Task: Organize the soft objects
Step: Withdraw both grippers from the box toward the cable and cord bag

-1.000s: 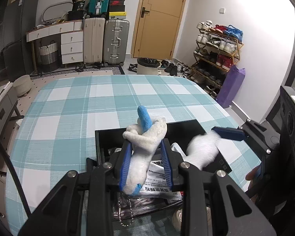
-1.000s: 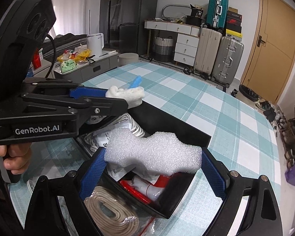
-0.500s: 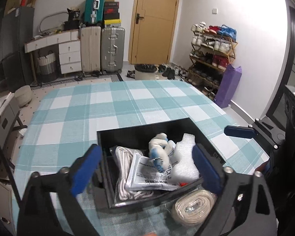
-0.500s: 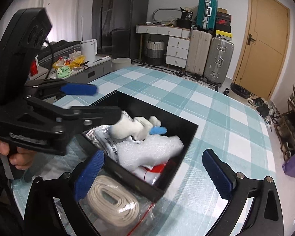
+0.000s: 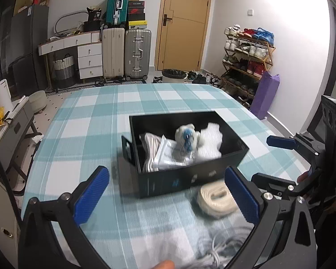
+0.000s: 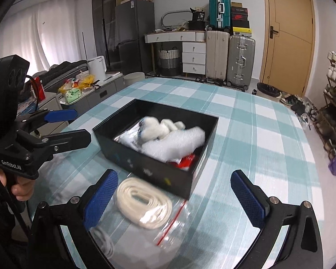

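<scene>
Foam piece (image 6: pixel 179 141), white and soft, lies inside the black box (image 5: pixel 190 174) together with a white plush toy (image 5: pixel 187 135) that has a blue part, a coiled cord (image 5: pixel 149 148) and a flat printed pouch (image 5: pixel 168 154). The box stands on the tabletop (image 5: pixel 89 123), which is covered with a teal and white checked cloth. Just in front of the box, outside it, a rolled cream strap (image 6: pixel 143 204) lies in a clear zip bag (image 6: pixel 177 222) with a red seal line. The left gripper (image 5: pixel 165 195) has its jaws wide apart and holds nothing; it hangs above the tabletop near the box's front edge. The right gripper (image 6: pixel 179 199) also has its jaws spread wide and empty, with the strap seen between its blue pads (image 6: pixel 100 199). Some thin white cable (image 5: pixel 224 248) lies near the tabletop's front edge, blurred.
</scene>
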A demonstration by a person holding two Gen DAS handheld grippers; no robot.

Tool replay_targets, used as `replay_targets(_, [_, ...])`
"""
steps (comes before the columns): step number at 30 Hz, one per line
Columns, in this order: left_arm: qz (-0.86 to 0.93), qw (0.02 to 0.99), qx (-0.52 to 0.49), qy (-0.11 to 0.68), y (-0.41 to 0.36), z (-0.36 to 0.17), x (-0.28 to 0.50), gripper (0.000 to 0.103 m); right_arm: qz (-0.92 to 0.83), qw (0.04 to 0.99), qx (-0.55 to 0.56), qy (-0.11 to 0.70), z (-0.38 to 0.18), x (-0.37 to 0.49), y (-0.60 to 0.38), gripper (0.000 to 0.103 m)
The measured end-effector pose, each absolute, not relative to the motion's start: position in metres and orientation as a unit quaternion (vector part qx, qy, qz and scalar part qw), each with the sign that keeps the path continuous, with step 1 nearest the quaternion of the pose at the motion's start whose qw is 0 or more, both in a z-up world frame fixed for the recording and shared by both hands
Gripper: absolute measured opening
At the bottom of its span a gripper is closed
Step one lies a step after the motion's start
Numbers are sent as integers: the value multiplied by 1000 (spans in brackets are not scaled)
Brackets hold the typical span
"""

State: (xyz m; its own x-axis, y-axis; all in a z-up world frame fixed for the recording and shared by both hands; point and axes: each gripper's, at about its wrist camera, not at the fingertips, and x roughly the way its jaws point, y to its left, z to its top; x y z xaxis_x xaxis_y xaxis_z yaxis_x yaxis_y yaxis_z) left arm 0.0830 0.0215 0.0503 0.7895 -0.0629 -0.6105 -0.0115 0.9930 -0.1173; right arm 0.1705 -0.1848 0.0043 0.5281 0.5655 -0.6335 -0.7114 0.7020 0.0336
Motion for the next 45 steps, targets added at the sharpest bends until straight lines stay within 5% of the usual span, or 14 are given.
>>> replay_targets(45, [-83, 901, 7, 426, -30, -10, 23, 103, 365, 860, -107, 339, -13, 148, -201, 102])
